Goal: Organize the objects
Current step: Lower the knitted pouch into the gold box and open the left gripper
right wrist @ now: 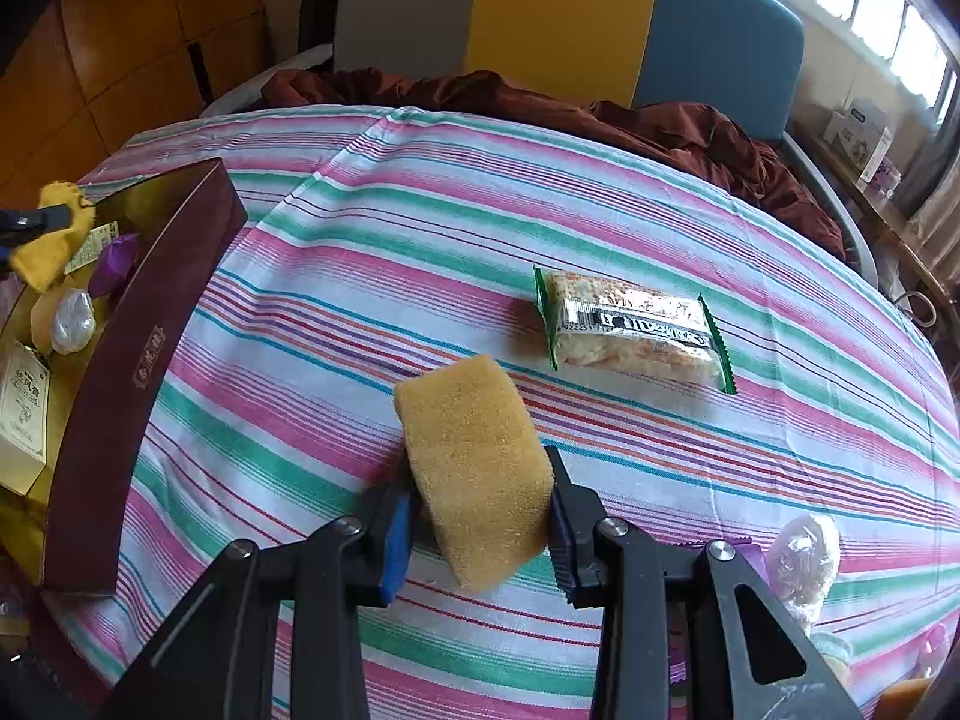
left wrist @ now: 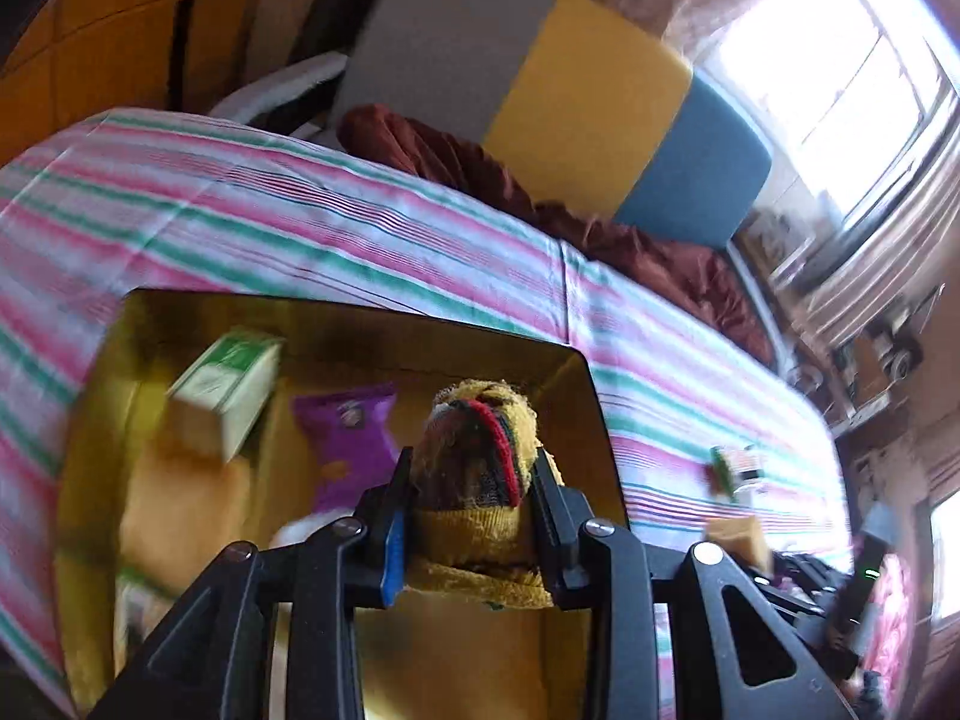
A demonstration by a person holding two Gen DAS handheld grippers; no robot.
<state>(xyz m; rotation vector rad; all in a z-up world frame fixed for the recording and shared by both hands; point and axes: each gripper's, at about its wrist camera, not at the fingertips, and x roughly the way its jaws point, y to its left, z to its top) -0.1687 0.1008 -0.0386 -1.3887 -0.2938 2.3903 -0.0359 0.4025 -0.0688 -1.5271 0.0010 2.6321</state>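
The left fingers pinch a yellow cloth with red and dark stripes, held over the open box. Beneath it in the box lie a purple packet, a green-and-white carton and a tan pad, all blurred.

The right fingers pinch a sponge, tilted and lifted clear of the striped sheet. Beyond it on the sheet lies a wrapped snack, well apart from the box. A clear wrapped sweet sits near the right edge, just beside the right tool.

The box stands at the left of the sheet, its dark red wall facing the sponge. Behind are a rumpled brown cloth and a grey, yellow and blue headboard
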